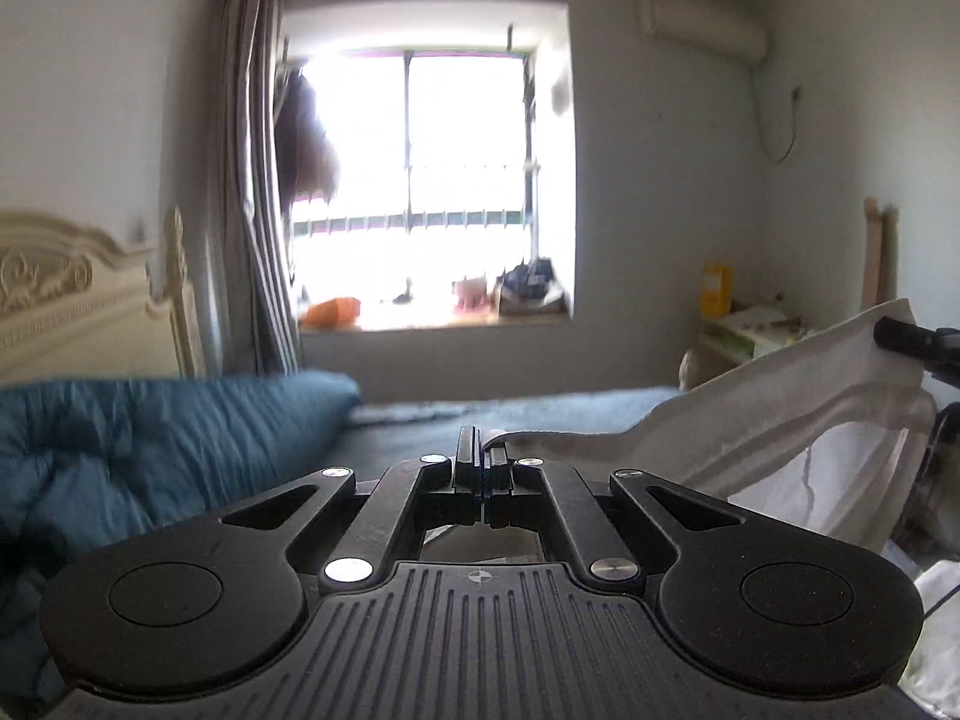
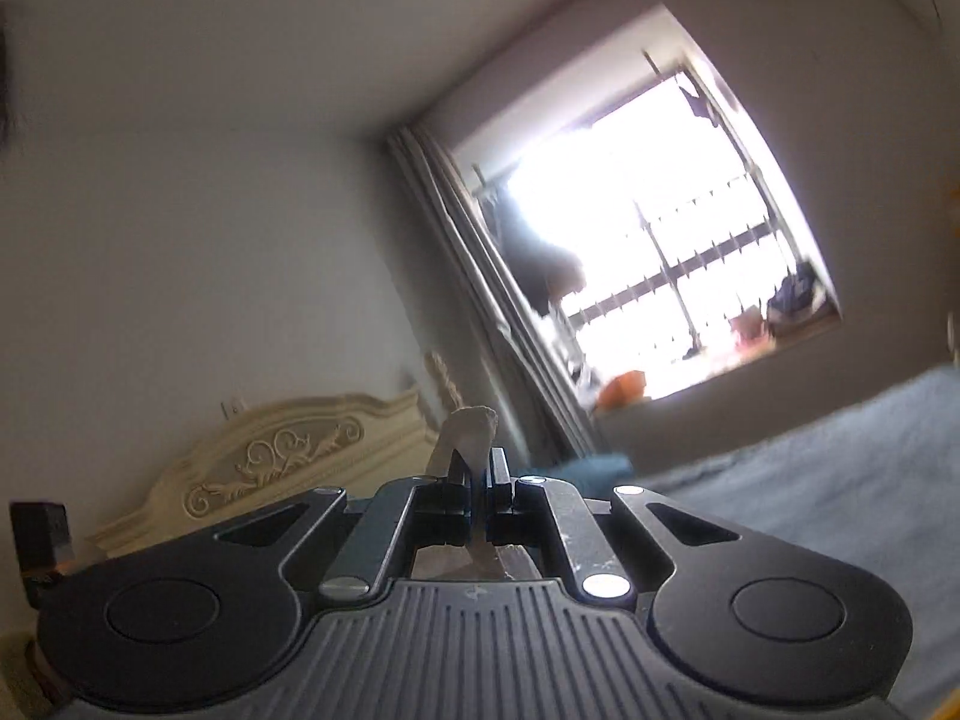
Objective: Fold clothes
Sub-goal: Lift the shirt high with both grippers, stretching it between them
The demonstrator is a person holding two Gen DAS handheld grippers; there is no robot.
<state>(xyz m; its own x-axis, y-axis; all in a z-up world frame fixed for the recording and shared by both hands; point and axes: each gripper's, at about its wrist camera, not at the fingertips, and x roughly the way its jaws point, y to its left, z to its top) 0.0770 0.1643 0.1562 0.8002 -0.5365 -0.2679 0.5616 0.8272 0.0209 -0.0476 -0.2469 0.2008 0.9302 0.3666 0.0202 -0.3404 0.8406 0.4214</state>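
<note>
- Left gripper [image 1: 483, 450] – fingers pressed together, pinching an edge of the white garment [image 1: 780, 414].
- Right gripper [image 2: 480, 468] – pinching another bit of the same cloth.
- Garment hangs stretched above the bed [image 1: 570, 414], lifted likely to spread it flat for folding.
- No readable labels or writing.

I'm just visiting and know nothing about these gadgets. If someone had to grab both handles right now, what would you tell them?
Left gripper: shut on an edge of the pale garment.
Right gripper: shut on another part of it, cloth poking up between the fingers.
The garment hangs stretched between the two, lifted above the bed; a blue quilt is bunched to the left.
Done: garment picked up and spread.
Left: no fold is visible yet; lay it down and fold.
</note>
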